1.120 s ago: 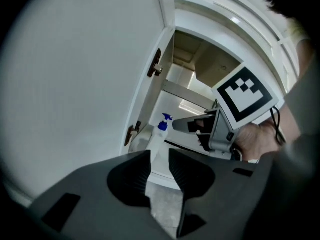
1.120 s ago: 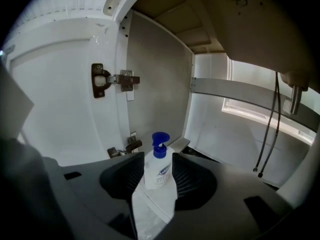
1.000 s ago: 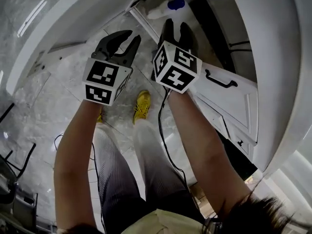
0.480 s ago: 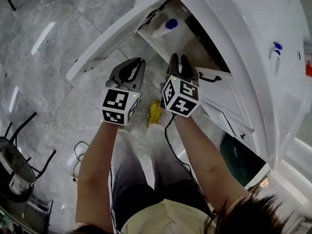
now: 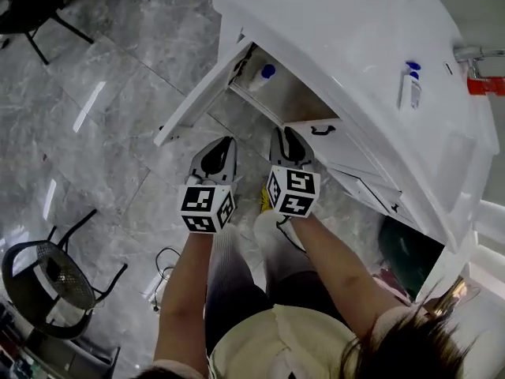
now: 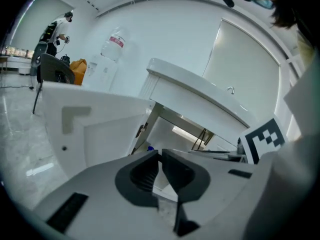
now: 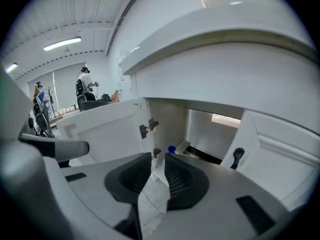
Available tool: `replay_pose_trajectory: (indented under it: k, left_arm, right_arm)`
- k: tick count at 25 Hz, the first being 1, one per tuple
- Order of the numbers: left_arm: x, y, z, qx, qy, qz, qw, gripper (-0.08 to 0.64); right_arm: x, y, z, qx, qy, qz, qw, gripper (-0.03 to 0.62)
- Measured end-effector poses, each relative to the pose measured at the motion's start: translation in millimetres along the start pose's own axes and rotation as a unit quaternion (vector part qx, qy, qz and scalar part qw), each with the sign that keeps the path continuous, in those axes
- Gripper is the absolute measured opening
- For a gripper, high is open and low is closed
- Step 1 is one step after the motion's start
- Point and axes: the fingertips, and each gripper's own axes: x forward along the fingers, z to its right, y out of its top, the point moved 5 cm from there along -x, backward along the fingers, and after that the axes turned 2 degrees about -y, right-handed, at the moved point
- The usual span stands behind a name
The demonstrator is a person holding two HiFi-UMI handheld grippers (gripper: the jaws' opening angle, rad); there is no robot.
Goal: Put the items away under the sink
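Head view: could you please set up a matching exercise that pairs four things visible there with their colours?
Things:
1. open cabinet door
2. bottle cap behind that door
3. chair
4. shoe

Colours:
A. yellow
B. black
C. white
D. blue

Pairs: 1-C, 2-D, 3-B, 4-A

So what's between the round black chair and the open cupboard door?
Just bare grey floor; the head view shows nothing else between black chair and cupboard door.
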Motion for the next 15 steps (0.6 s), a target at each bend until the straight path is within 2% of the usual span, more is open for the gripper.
replay_pose_trajectory:
  k: [8,11,15]
  left_arm:
    - [-53,49,36,-0.003,0.016,-0.008,0.9998,0.057]
    - [-75,66,50,-0.005,0.015,-0.008,0.9998,0.057]
    - [-99,85,71,0.012,0.024,-0.008,0.9996,0.057]
  right_arm:
    - [-61,46,-3,-0.039,0.049,0.019,0.998,0.078]
    - [-84,64,-10,-0.037,0.067,0.03,0.997,0.077]
    - [-116,90,-16,-0.026,0.087,0.049,0.995,0.074]
